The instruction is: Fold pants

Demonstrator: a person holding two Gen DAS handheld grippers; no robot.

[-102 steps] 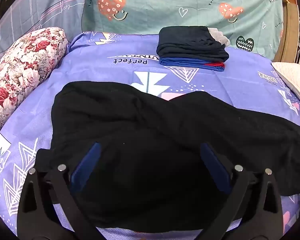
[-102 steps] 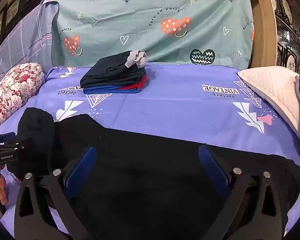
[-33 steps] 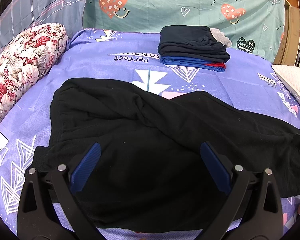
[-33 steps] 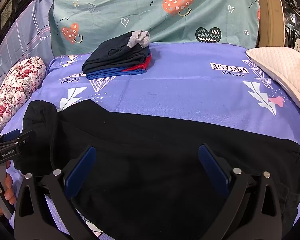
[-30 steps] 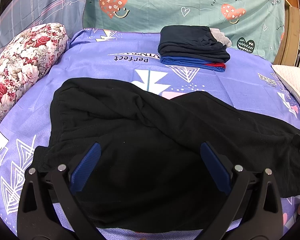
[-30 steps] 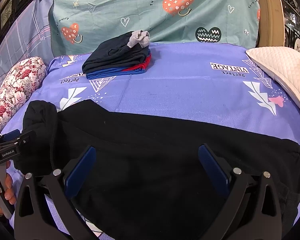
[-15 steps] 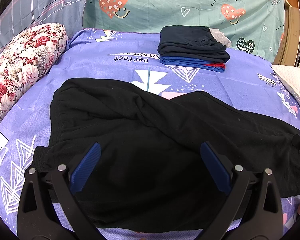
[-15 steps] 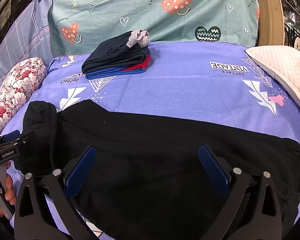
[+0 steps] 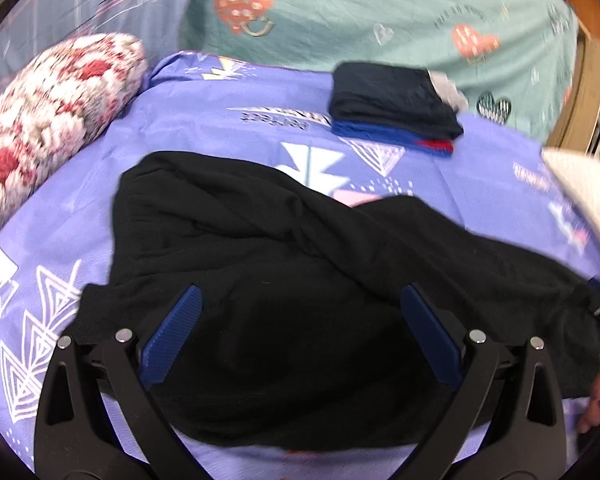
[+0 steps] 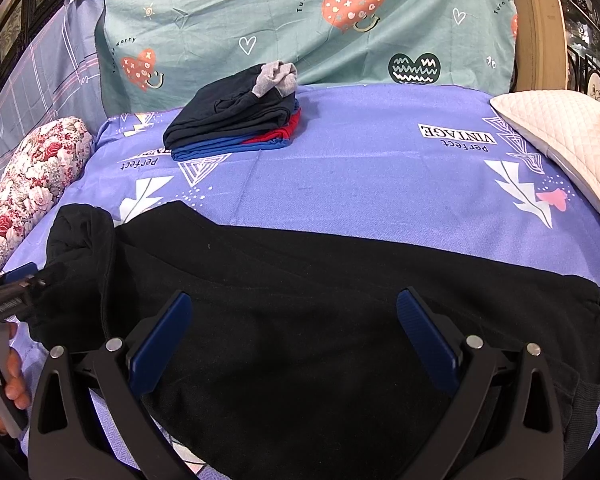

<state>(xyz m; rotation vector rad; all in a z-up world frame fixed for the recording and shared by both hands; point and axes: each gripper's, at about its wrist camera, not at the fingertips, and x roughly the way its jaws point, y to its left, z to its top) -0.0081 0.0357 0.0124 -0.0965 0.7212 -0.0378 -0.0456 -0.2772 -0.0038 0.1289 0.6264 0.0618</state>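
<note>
Black pants [image 9: 292,272] lie spread across the purple bed sheet [image 9: 236,120], rumpled at the waist end on the left. In the right wrist view the pants [image 10: 332,304] stretch from the bunched waist at left to the cuffs at right. My left gripper [image 9: 300,320] is open just above the waist part, holding nothing. My right gripper [image 10: 292,328] is open above the leg part, holding nothing. The left gripper's tip shows at the left edge of the right wrist view, beside the waist.
A stack of folded clothes [image 10: 236,120] sits at the back of the bed, also in the left wrist view [image 9: 396,108]. A floral bolster [image 9: 48,112] lies along the left side. A white quilted pillow [image 10: 560,140] lies at right. A teal sheet [image 10: 300,20] hangs behind.
The left wrist view has shifted a little and is blurred, so the left gripper is moving. The pants lie as before. Both grippers stay open.
</note>
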